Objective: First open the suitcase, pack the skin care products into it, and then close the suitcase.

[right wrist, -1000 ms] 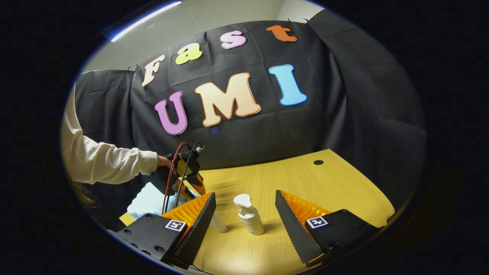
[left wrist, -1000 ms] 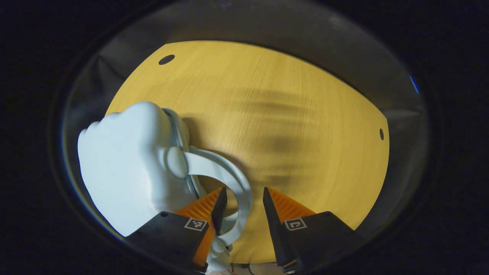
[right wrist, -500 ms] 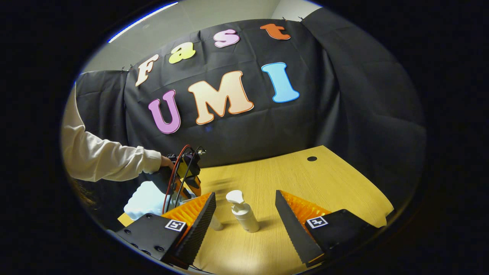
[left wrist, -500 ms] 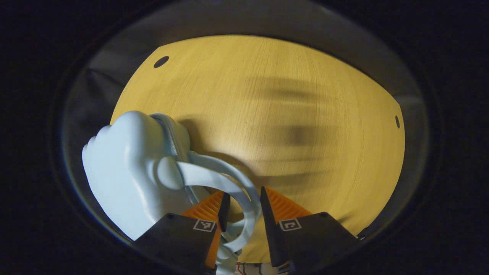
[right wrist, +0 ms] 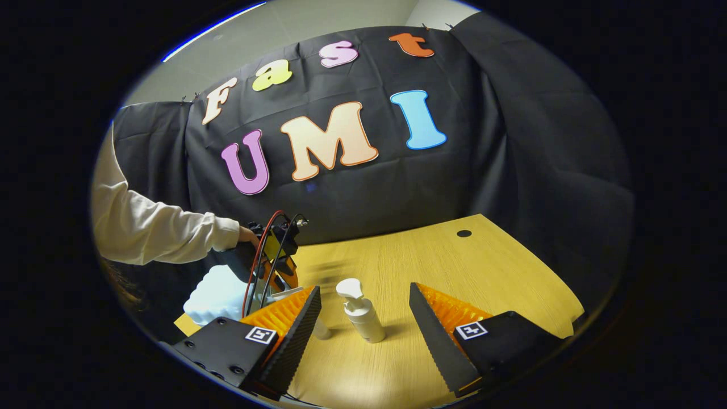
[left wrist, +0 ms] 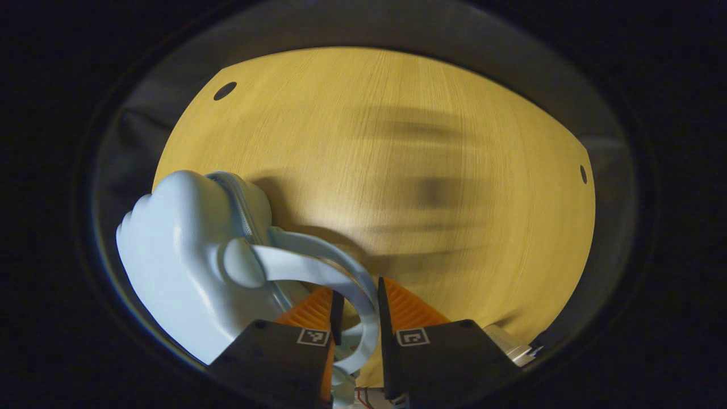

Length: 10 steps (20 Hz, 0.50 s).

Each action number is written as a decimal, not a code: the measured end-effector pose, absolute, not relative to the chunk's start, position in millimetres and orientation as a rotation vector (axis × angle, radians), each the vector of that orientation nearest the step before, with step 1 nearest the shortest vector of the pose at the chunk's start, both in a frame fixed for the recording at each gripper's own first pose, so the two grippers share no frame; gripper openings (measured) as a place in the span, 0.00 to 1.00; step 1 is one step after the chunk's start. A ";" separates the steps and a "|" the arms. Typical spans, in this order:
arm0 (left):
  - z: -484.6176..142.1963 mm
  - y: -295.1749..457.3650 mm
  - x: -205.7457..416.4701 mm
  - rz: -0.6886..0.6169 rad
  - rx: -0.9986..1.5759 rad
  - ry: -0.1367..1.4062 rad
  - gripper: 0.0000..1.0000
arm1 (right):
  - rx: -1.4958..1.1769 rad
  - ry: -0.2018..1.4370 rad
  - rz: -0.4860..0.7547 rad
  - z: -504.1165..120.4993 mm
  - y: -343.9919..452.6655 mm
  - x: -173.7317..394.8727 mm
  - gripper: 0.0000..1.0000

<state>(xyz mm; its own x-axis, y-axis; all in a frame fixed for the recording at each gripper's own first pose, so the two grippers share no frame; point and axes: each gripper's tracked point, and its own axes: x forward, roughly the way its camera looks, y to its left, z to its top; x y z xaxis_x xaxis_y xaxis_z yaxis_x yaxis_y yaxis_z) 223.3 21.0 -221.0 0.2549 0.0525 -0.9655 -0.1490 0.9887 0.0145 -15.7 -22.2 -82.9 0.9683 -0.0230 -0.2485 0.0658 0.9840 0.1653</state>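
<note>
The left claw (left wrist: 356,318) has drawn its fingers in over the last second, from a wide spread to a narrow gap, and now they sit on either side of the pale blue handle (left wrist: 341,272) of the suitcase (left wrist: 187,267); they look to be pinching the strap, though whether both fingers press on it fully is hard to say. The handle loops up from the case and passes straight between the fingers, with the case body lying just to the claw's left on the worktop (left wrist: 397,142). I judge this to be the opening step: the hold on the handle is nearly or just made, and the case reads as not yet open, its zip seam visible along the edge. Ahead of the left claw the wooden surface is bare apart from shadows. The right claw (right wrist: 363,318) is spread wide and holds nothing; it hovers low over the worktop with a white pump bottle (right wrist: 358,312) standing upright between and beyond its fingers, a second small white item partly hidden behind its left finger. Farther off to its left, a sleeve (right wrist: 159,238) reaches to the other claw at the suitcase. Packing has not begun.
</note>
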 end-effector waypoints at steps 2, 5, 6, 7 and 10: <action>-222.0 24.8 219.2 0.143 -0.103 1.317 0.21 | 0.174 0.249 -0.042 -83.4 -21.9 -15.5 0.98; -226.8 21.7 218.2 0.149 -0.171 1.329 0.09 | 0.159 0.247 -0.043 -81.0 -23.3 -18.2 0.98; -225.3 22.9 217.4 0.143 -0.179 1.325 0.06 | 0.155 0.246 -0.044 -81.5 -23.4 -20.1 0.98; -222.8 22.3 217.9 0.137 -0.185 1.317 0.05 | 0.152 0.247 -0.043 -80.7 -23.5 -21.6 0.98; -210.5 18.6 219.4 0.115 -0.204 1.289 0.05 | 0.151 0.248 -0.035 -79.9 -21.4 -24.4 0.98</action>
<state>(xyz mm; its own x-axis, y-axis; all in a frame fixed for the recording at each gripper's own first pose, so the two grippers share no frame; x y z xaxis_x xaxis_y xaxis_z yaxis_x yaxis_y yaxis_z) 219.4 18.6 -210.5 0.2754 -0.0289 -0.9609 -0.1988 0.9762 -0.0863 -24.4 -21.4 -79.9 0.9689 -0.0162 -0.2467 0.0533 0.9880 0.1446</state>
